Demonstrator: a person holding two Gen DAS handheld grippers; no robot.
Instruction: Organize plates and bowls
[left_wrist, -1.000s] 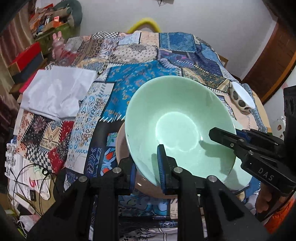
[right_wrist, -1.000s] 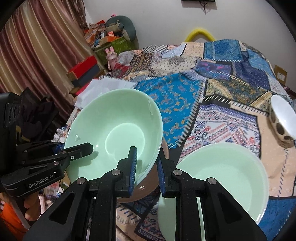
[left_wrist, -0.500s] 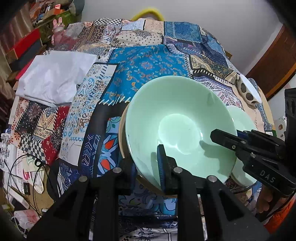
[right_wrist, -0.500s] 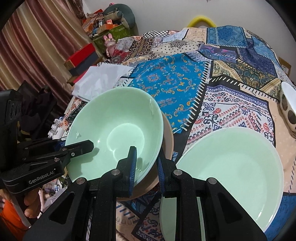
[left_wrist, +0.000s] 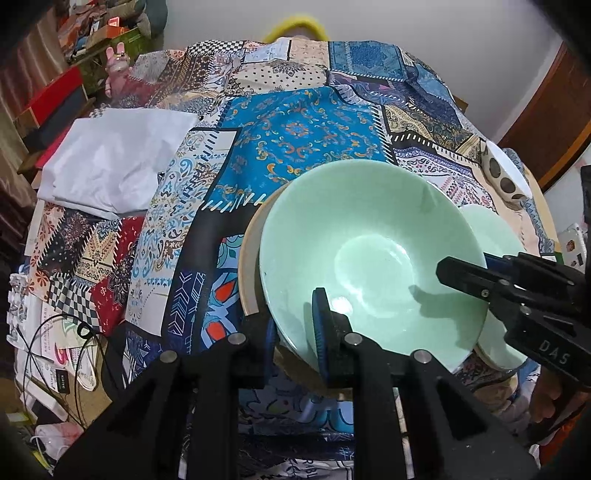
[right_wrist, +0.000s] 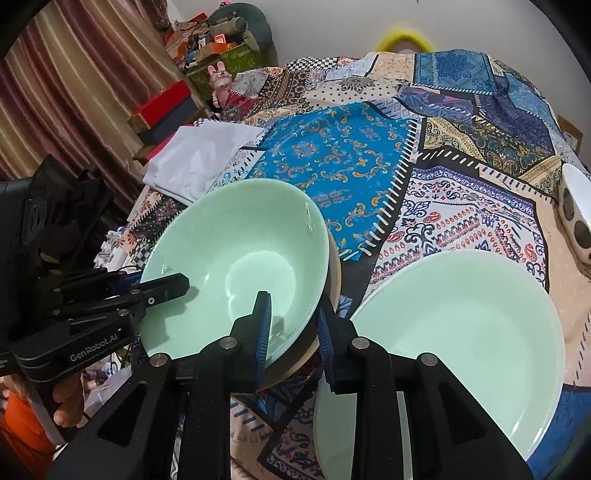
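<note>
A pale green bowl (left_wrist: 369, 258) (right_wrist: 236, 258) sits on a tan plate (left_wrist: 247, 273) (right_wrist: 334, 273) near the table's front edge. My left gripper (left_wrist: 295, 339) is shut on the bowl's near rim, one pad inside and one outside. It shows in the right wrist view as the left gripper (right_wrist: 181, 282) reaching over the bowl's left rim. My right gripper (right_wrist: 293, 332) straddles the opposite rim. Its jaws are opening, and a small gap shows between the outer pad and the bowl wall. A wide pale green plate (right_wrist: 461, 332) (left_wrist: 495, 236) lies just right of the bowl.
A white bowl with dark spots (left_wrist: 506, 173) (right_wrist: 574, 221) stands at the table's right edge. Folded white cloth (left_wrist: 110, 162) lies at the left on the patchwork tablecloth (left_wrist: 303, 133). Boxes and clutter fill the room's left side, with cables below the table edge.
Both grippers have come down with the green bowl, which now rests on the tan plate. The right gripper's pads stand slightly wider apart than before.
</note>
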